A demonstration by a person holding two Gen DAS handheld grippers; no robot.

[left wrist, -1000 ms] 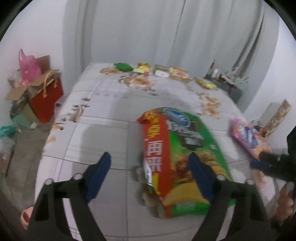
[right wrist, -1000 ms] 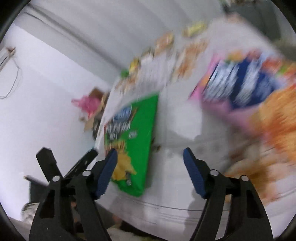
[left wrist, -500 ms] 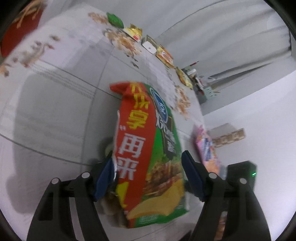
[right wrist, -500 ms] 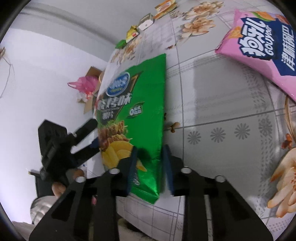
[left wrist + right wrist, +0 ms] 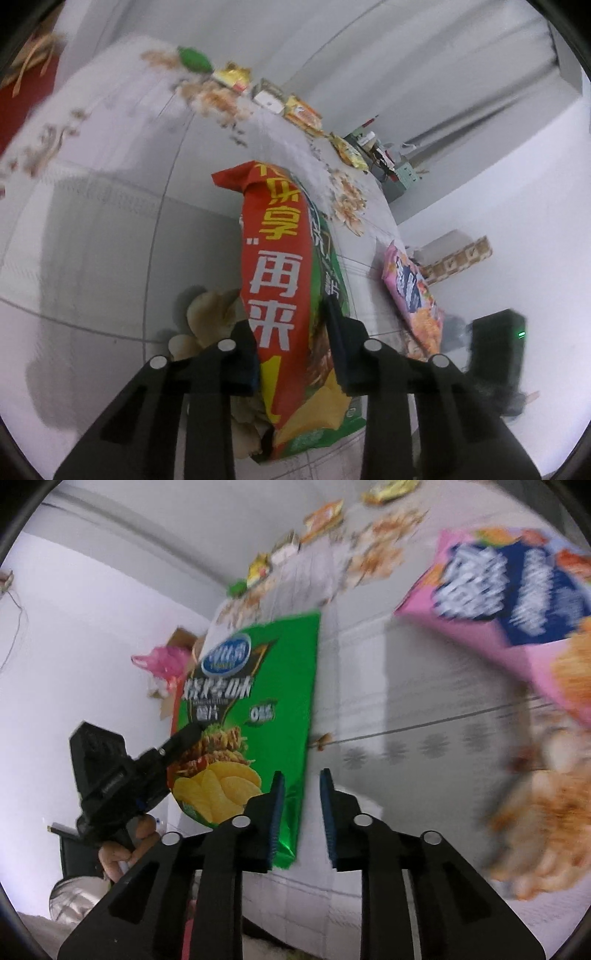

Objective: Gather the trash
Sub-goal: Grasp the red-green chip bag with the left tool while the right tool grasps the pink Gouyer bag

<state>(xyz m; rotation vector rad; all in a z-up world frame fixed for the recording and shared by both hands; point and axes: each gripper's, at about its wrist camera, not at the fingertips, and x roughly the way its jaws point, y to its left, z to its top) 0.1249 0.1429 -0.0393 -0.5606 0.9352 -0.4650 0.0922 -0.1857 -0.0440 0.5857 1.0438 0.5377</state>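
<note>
**Left Gripper Clamped on Chip Bag; Right Gripper Released**

Since 0.5 s ago, the left gripper (image 5: 291,350) has narrowed its jaws from a loose straddle to a firm pinch on the chip bag (image 5: 284,295), and the right gripper (image 5: 299,812) has widened its jaws and no longer clamps the bag's edge.

1. Left gripper: both blue pads press against opposite faces of the chip bag near its lower end. The bag is squeezed into a fold between them, red panel facing the left wrist camera, green panel turned to the right.
2. Right gripper: the jaws stand slightly spread. The lower right corner of the chip bag (image 5: 251,709) lies just beside the left finger pad; the gap between the pads shows only the tablecloth (image 5: 369,686). Whether the pad touches the bag cannot be told.
3. Chip bag position: it lies lengthwise on the tablecloth (image 5: 103,229), near the front edge, top end pointing toward the far side of the table. In the right wrist view the left gripper (image 5: 173,746) grips it from the side, with the person's hand (image 5: 122,845) below.
4. Pink snack bag (image 5: 410,295): it lies on the tablecloth to the right of the chip bag, apart from it. In the right wrist view the pink snack bag (image 5: 509,602) is motion-blurred.
5. Small wrappers (image 5: 266,96): a row of them lies along the far edge of the table.
6. Image quality: the right wrist view is blurred at its right side.
</note>
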